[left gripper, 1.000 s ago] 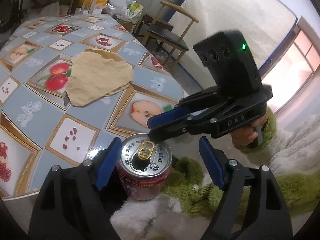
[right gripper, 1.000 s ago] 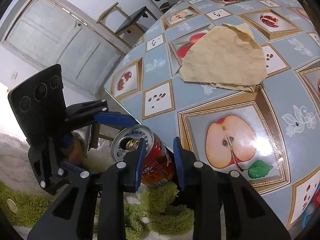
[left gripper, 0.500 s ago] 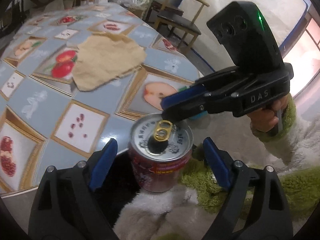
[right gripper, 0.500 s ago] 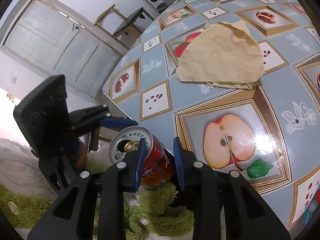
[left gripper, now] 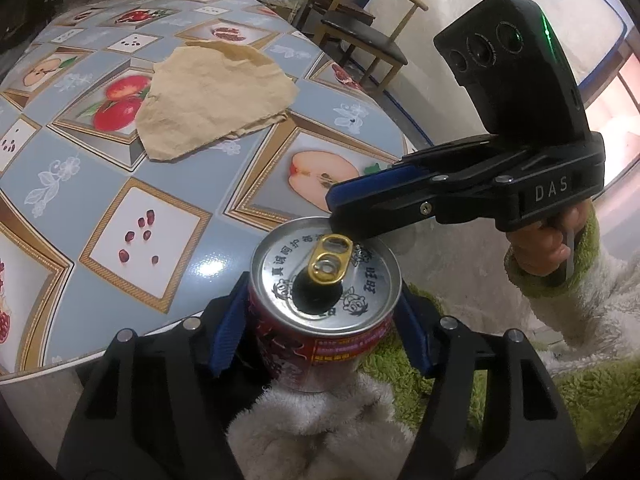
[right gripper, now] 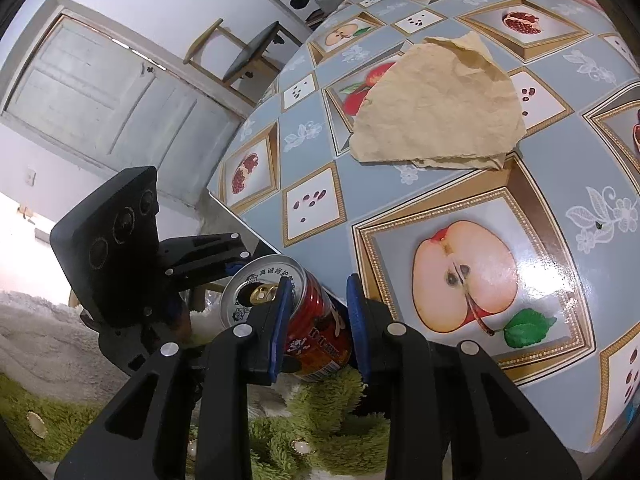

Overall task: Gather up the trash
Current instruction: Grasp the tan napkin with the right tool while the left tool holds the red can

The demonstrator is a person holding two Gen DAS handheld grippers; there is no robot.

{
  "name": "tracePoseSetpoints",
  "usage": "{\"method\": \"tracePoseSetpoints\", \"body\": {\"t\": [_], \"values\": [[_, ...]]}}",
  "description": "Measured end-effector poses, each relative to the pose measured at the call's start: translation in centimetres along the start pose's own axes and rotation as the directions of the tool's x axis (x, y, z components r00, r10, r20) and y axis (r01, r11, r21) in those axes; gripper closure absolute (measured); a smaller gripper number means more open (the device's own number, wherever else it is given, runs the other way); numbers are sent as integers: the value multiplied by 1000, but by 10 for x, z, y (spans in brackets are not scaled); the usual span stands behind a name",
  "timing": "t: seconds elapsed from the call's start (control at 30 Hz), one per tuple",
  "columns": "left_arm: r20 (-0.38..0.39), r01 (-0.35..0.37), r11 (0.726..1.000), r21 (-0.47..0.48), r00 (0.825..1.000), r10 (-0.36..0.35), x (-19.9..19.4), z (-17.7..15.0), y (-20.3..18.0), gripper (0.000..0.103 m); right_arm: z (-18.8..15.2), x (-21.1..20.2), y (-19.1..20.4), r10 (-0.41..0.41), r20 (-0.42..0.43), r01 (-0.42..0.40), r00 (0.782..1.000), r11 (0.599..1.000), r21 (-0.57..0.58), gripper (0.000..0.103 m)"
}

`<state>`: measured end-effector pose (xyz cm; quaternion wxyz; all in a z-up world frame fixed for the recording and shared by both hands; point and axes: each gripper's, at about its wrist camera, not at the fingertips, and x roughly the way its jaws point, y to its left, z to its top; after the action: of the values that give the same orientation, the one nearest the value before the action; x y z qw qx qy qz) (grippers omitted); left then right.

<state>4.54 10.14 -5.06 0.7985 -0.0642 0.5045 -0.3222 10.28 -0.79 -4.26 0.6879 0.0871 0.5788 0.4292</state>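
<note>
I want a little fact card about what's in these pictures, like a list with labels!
held item: red drink can with silver top and gold pull tab, opened, off the table edge
right gripper: blue pads clamped on the can's side
left gripper: jaws closing, can between them
still on table: crumpled tan paper sheet
table: round, blue fruit-print cloth
nearby: wooden chair with dark seat
</note>
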Motion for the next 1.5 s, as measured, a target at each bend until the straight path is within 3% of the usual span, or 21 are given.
{"method": "tracePoseSetpoints", "body": {"t": [0.2,0.37,0.43,0.53,0.73,0.93,1.03,1.17,1.27,1.37,1.47,1.5], "values": [[48,0,1000,-20,999,1,-16,0,5,40,8,-17,6,12,51,-12,999,1000,0,70],[98,6,999,-48,995,-1,-35,8,9,40,24,-47,6,-27,170,26,985,1000,9,62],[117,14,998,-62,993,-7,-44,12,13,40,34,-57,3,-79,232,74,970,997,27,51],[150,22,996,-92,989,-8,-57,20,20,40,50,-60,-2,-175,291,168,941,985,50,44],[195,-19,989,-147,980,48,-75,36,34,40,84,-34,-11,-340,313,345,887,938,43,24],[191,-116,968,-224,968,160,-80,46,58,40,114,13,-8,-457,290,507,841,853,-126,24],[180,-176,951,-255,957,226,-81,51,68,40,124,31,-3,-470,292,540,833,805,-247,24],[178,-213,940,-265,948,265,-81,53,77,40,129,51,-3,-465,248,526,850,774,-351,24],[169,-223,939,-262,947,272,-76,55,80,40,129,65,-9,-500,219,545,838,739,-396,24],[167,-222,939,-261,948,271,-73,57,81,40,128,75,-17,-528,191,556,828,727,-402,24],[167,-227,939,-260,947,275,-72,58,82,40,131,70,-29,-483,170,512,859,794,-328,30],[167,-229,938,-259,946,277,-71,58,82,40,132,69,-30,-487,180,519,854,796,-312,37]]}}
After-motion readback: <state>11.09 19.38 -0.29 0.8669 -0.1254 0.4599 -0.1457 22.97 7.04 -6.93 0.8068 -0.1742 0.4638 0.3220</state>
